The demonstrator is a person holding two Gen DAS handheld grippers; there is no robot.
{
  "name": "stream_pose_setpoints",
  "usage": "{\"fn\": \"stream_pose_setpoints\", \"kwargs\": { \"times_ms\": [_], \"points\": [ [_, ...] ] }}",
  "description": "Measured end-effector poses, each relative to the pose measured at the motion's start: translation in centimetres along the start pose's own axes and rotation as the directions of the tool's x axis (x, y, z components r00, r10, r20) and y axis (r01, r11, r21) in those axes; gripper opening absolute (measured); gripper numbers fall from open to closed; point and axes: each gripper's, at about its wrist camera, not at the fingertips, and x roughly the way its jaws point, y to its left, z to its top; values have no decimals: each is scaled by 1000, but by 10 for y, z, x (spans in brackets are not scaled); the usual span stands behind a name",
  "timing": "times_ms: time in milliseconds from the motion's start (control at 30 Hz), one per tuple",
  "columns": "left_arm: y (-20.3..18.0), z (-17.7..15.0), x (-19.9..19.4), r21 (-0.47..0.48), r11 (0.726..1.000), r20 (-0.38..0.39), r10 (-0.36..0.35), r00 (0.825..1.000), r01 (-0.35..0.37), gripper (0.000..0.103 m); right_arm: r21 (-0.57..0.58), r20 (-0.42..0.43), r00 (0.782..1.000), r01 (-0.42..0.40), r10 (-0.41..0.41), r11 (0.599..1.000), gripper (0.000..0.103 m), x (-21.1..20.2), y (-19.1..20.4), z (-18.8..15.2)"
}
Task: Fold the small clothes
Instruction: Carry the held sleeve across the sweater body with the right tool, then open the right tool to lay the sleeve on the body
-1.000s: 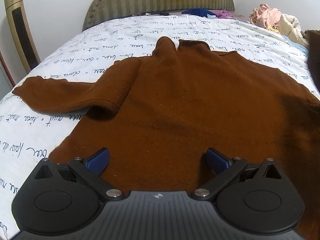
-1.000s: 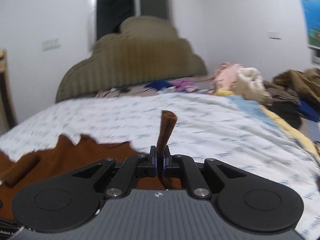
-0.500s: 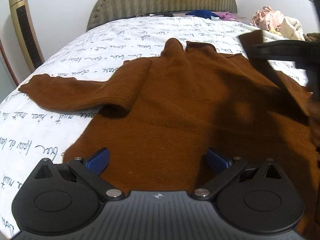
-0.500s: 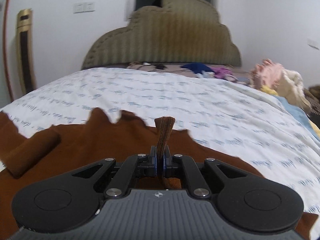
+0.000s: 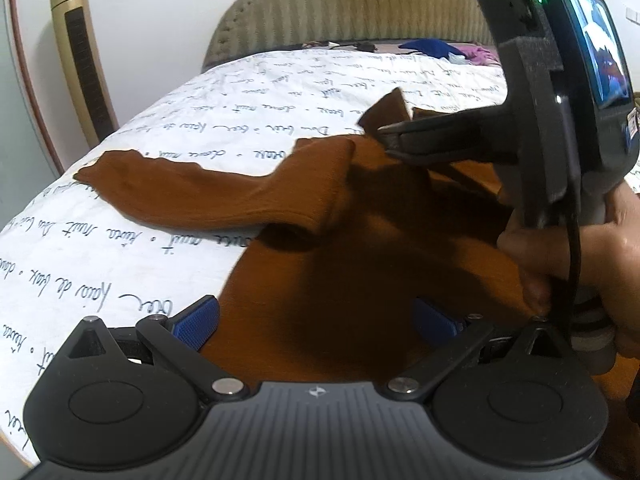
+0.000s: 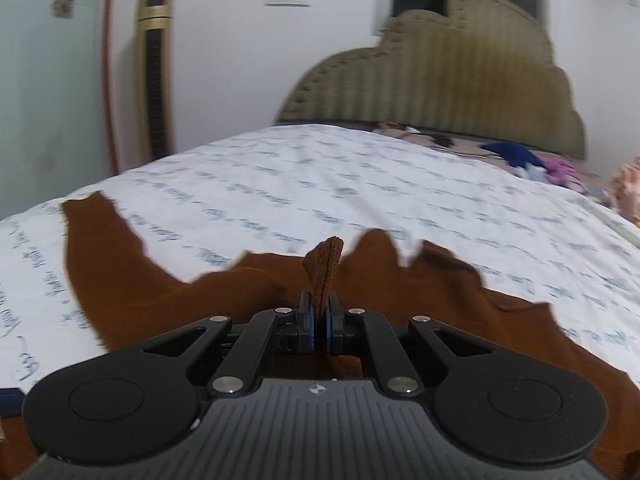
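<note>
bed [image 6: 360,184] bears brown sweater [image 5: 360,264], right tongs [image 6: 319,332] pinching it.

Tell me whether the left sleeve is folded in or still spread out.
Spread out: the left sleeve lies flat on the sheet, stretched away from the sweater.

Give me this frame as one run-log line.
right hand-held gripper: shut on sweater cuff | left hand-held gripper: open, over brown sweater | bed: sweater spread

Dim indoor light — fisheye-bent edges, right view motion-blurred, dark shadows.
</note>
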Motion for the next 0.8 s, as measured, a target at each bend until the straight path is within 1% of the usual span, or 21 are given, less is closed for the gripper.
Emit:
{"fn": "stream_pose_setpoints", "kwargs": {
  "times_ms": [100, 200, 267, 300, 333, 367, 467, 533, 600, 700, 733, 800],
  "points": [
    [5, 1, 0, -15, 1000, -1, 13, 1000, -13, 103, -32, 0, 999, -39, 39, 999, 11, 3, 13, 2],
    [8, 2, 3, -23, 999, -5, 26, 1000, -26, 103, -34, -3, 998, -63, 63, 997, 11, 8, 21, 3],
    [11, 2, 3, -29, 999, -10, 30, 1000, -30, 103, -19, -38, 994, -99, 98, 995, 13, 15, 19, 2],
    [13, 2, 2, -31, 999, -11, 31, 999, -32, 103, -4, -63, 991, -120, 120, 993, 17, 18, 18, 0],
    [15, 2, 2, -32, 999, -8, 34, 999, -34, 103, 14, -84, 987, -136, 137, 991, 33, 19, 16, -2],
    [17, 3, 1, -32, 999, -3, 40, 999, -40, 103, 30, -86, 986, -138, 140, 990, 44, 17, 13, -4],
    [29, 6, -1, -38, 997, 9, 72, 997, -72, 103, 51, -39, 991, -126, 128, 991, 44, -6, 1, -8],
    [42, 8, 1, -60, 993, 10, 98, 995, -97, 103, 91, -38, 992, -114, 118, 989, 44, -21, -10, -12],
    [56, 11, 5, -93, 989, -2, 119, 993, -119, 103, 132, -77, 991, -96, 107, 987, 44, -24, -22, -18],
    [77, 14, 14, -136, 981, -29, 138, 990, -140, 103, 141, -212, 972, -75, 104, 987, 45, -7, -27, -35],
    [84, 15, 17, -143, 979, -35, 144, 989, -148, 103, 119, -228, 969, -71, 97, 990, 46, -3, -25, -41],
    [104, 21, 22, -164, 971, -39, 168, 985, -172, 103, 87, -209, 975, -62, 79, 994, 48, -8, -20, -41]
  ]
}}
